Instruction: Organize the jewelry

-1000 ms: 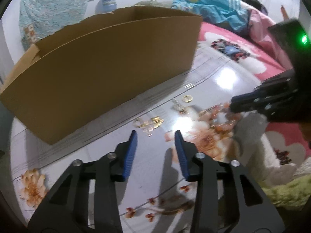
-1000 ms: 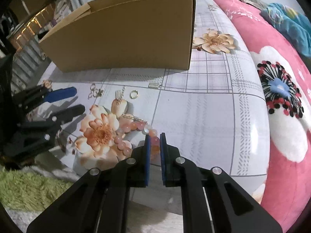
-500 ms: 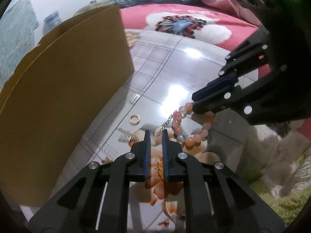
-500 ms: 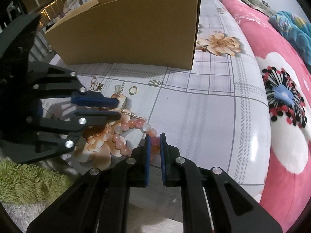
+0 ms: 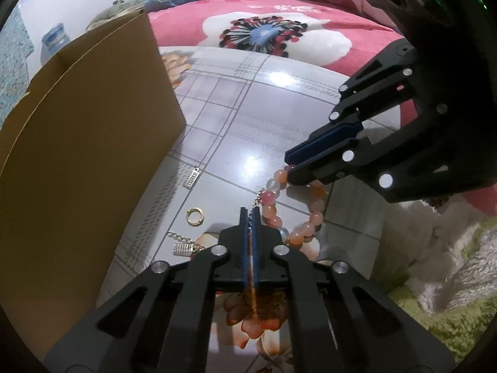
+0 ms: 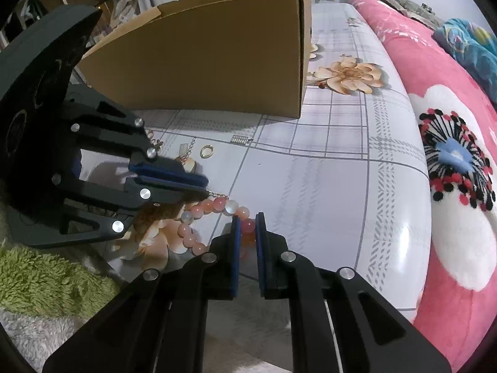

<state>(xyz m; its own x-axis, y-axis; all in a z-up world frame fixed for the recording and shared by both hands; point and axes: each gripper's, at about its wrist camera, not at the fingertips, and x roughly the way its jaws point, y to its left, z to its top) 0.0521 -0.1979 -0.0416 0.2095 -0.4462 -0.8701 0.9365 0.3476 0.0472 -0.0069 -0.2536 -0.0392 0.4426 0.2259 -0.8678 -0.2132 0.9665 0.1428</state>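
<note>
A pink bead bracelet (image 5: pixel 306 220) lies on the glossy table; it also shows in the right wrist view (image 6: pixel 214 206). My right gripper (image 6: pixel 247 222) is shut on one of its beads. My left gripper (image 5: pixel 250 211) is shut on the bracelet's thin gold chain (image 5: pixel 258 195), which also shows in the right wrist view (image 6: pixel 217 194). The two grippers face each other across the bracelet. A gold ring (image 5: pixel 194 216), a small gold charm (image 5: pixel 192 178) and a gold chain pendant (image 5: pixel 183 246) lie left of the bracelet.
An open cardboard box (image 5: pixel 87 130) stands on the table behind the jewelry; it also shows in the right wrist view (image 6: pixel 217 62). A pink flowered blanket (image 6: pixel 450 155) lies to the right. A green and grey fluffy rug (image 6: pixel 46 279) lies at the near edge.
My left gripper moved right from the small gold pieces to the bracelet and closed on its chain. My right gripper stayed shut on the bead.
</note>
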